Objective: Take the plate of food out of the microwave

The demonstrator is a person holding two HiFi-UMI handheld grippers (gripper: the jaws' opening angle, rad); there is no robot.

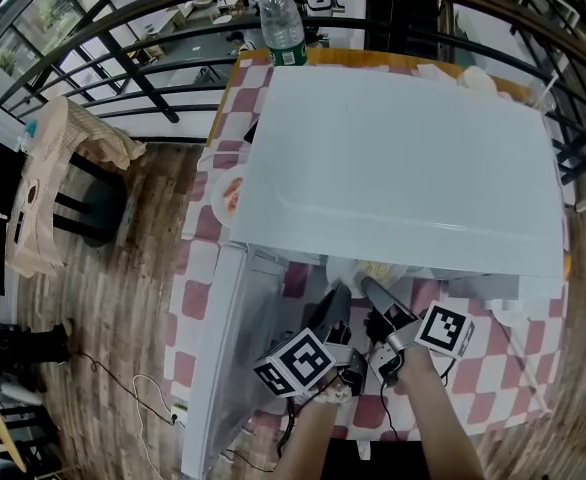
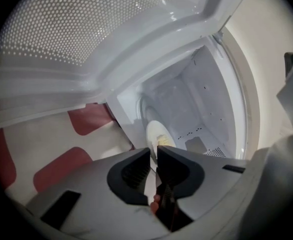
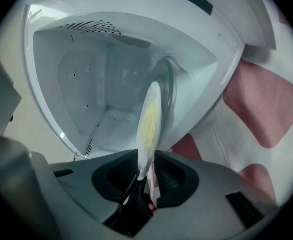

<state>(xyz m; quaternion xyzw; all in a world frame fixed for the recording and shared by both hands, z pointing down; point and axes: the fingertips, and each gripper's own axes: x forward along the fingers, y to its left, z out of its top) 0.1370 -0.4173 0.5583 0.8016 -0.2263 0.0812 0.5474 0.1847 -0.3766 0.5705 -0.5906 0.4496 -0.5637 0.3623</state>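
The white microwave [image 1: 403, 158] stands on a red-checked table with its door [image 1: 228, 348] swung open to the left. A white plate [image 1: 378, 268] of yellow food shows at the mouth of the cavity. In the right gripper view the plate [image 3: 150, 119] stands edge-on, and its rim lies between the jaws of my right gripper [image 3: 145, 170], against one pad with a gap to the other. In the left gripper view the plate [image 2: 160, 134] looks small, just beyond my left gripper [image 2: 154, 151], whose jaws stand a narrow slit apart. Both grippers, left [image 1: 341, 293] and right [image 1: 368, 286], sit side by side at the opening.
A water bottle [image 1: 281, 23] stands behind the microwave. Another plate [image 1: 228, 196] lies on the tablecloth [image 1: 493, 368] to its left. The perforated door [image 2: 86, 34] hangs close beside my left gripper. A glass turntable [image 3: 170, 84] sits behind the plate. A cloth-draped chair [image 1: 63, 168] stands far left.
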